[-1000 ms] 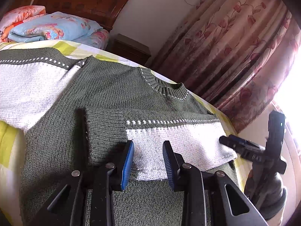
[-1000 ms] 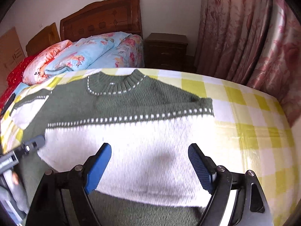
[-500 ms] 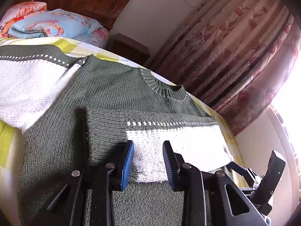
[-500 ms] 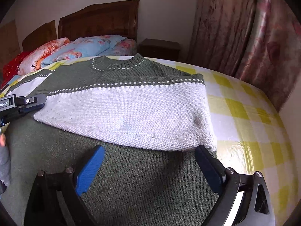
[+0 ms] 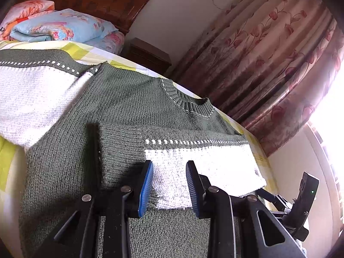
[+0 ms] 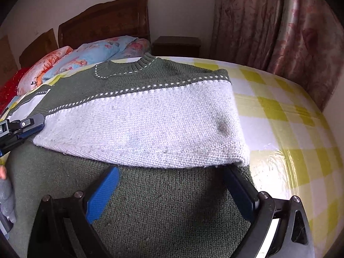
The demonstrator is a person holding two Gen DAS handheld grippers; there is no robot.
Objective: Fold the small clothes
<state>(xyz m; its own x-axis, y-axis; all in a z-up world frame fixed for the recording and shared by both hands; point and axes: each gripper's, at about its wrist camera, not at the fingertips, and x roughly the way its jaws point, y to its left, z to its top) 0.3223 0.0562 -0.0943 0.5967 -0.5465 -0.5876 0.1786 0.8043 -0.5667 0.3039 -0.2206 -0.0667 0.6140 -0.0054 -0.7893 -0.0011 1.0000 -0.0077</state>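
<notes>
A: Where is the sweater found?

B: It is spread flat on the checked bedsheet, collar toward twelve o'clock in the right wrist view. One sleeve is laid across the chest; the other sleeve is seen at nine o'clock in the left wrist view, spread out to the side.

A: How are the grippers held?

B: The left gripper is kept narrowly parted, with the white sleeve edge between its blue pads (whether the knit is actually pinched cannot be told). The right gripper is held wide, nothing gripped, just short of the sleeve's lower edge.

A: How is the garment expected to handle?

B: A thick, chunky knit is seen, green with a white band and a ribbed neck. It is judged soft, limp and fairly light, grippy rather than slippery. Stretching is likely if one point is pulled, so the spread sleeve's cuff and shoulder seam are suggested as holds.
</notes>
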